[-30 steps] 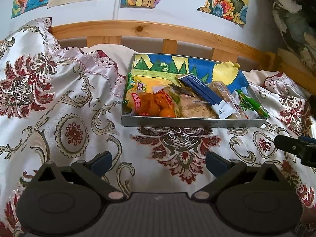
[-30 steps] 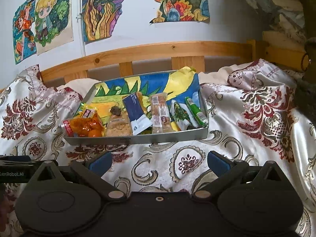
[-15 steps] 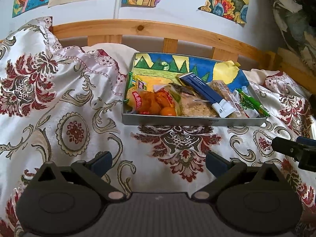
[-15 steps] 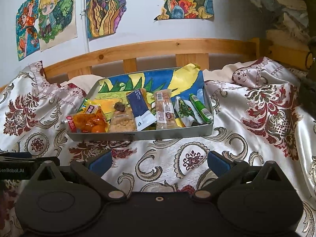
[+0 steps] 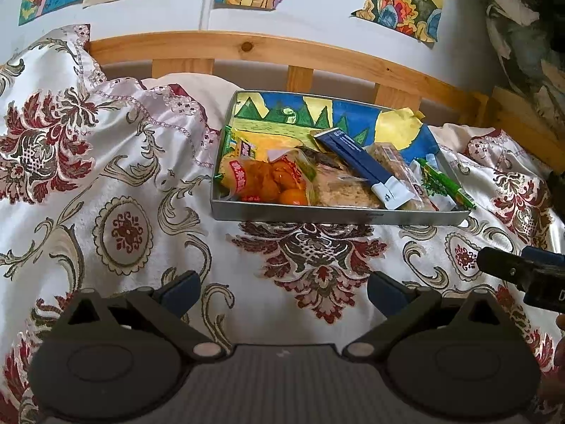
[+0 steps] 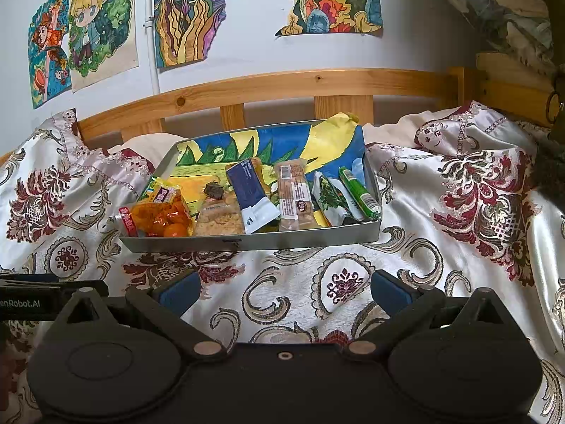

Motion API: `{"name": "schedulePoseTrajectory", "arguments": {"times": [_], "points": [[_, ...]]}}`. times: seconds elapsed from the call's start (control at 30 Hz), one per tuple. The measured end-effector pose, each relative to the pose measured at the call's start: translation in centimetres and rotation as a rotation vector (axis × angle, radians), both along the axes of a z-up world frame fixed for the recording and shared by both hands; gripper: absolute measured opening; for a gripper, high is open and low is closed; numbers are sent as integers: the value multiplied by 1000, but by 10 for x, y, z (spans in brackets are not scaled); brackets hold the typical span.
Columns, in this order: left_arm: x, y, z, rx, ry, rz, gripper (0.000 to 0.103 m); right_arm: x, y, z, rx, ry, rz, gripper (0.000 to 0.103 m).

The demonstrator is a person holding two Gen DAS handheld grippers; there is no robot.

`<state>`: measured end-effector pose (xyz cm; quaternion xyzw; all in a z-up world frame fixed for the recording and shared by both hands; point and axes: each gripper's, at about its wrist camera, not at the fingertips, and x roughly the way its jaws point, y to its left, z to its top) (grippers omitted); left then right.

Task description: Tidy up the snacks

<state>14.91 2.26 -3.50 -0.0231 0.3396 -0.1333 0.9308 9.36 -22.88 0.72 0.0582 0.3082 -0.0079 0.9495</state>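
Your left gripper (image 5: 282,288) and right gripper (image 6: 282,288) hover with fingers spread wide and empty over the bed (image 6: 441,247). The snacks sit in the tray (image 6: 254,240) ahead. Both have drawn back slightly, suggesting the snacks are arranged.

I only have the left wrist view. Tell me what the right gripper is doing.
Observer: The right gripper is open, its fingers empty, over the bedspread short of the tray.
Operator: Describe the bar behind the blue packet.
Observer: The brown bar lies lengthwise between the blue packet and a white-green packet, barcode at its far end.
Operator: Report what hangs far left on the wall.
Observer: A drawing of a blond character.
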Motion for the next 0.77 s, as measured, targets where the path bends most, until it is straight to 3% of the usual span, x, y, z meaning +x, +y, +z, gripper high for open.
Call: {"name": "schedulePoseTrajectory", "arguments": {"times": [0.2, 0.77], "points": [[-1, -4, 0, 46, -7, -1, 102, 0, 1, 0, -1, 0, 3, 102], [-3, -7, 0, 52, -21, -30, 103, 1, 1, -4, 3, 11, 16, 102]]}}
